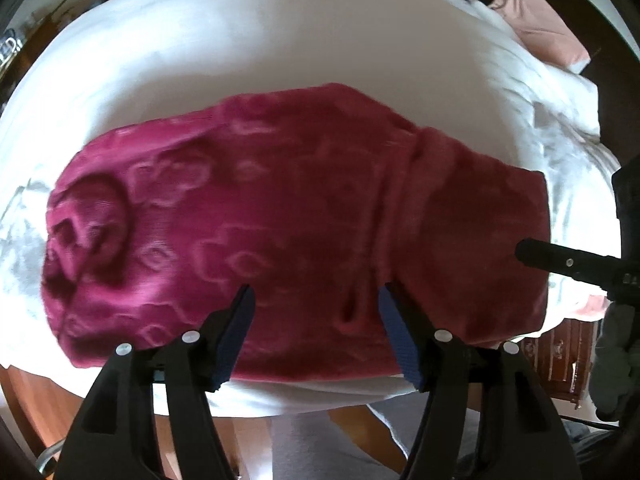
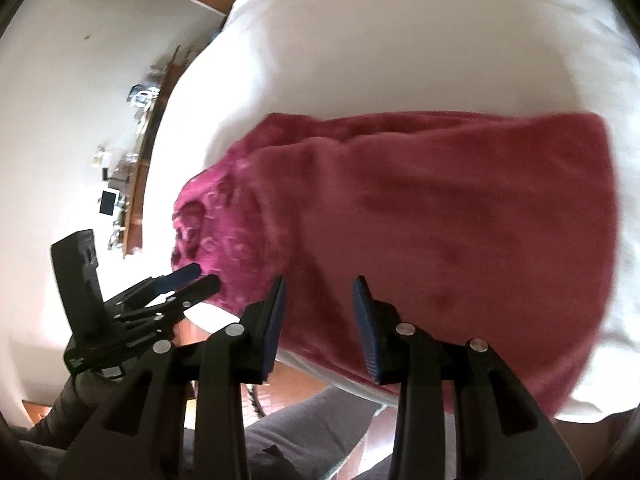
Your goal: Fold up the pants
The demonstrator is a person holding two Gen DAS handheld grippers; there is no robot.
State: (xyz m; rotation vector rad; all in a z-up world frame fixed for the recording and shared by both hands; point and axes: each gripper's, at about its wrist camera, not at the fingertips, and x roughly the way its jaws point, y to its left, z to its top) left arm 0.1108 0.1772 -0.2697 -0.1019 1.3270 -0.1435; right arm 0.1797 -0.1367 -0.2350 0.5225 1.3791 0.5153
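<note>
The magenta fleece pants (image 1: 288, 224) lie folded into a wide bundle on the white bed (image 1: 280, 40), with a pale embossed pattern on the left part and a plain layer on the right. My left gripper (image 1: 316, 292) is open and empty, hovering over the bundle's near edge. My right gripper (image 2: 320, 282) is open and empty above the plain part of the pants (image 2: 440, 216). The right gripper's finger (image 1: 560, 260) shows at the right edge of the left wrist view. The left gripper (image 2: 200, 276) shows in the right wrist view beside the bundle's left end.
A pink pillow (image 1: 536, 24) lies at the bed's far right corner. A wooden shelf with small items (image 2: 132, 168) runs along the white wall. The person's grey-clad legs (image 2: 312, 432) and the tiled floor (image 2: 288, 388) are below the bed's near edge.
</note>
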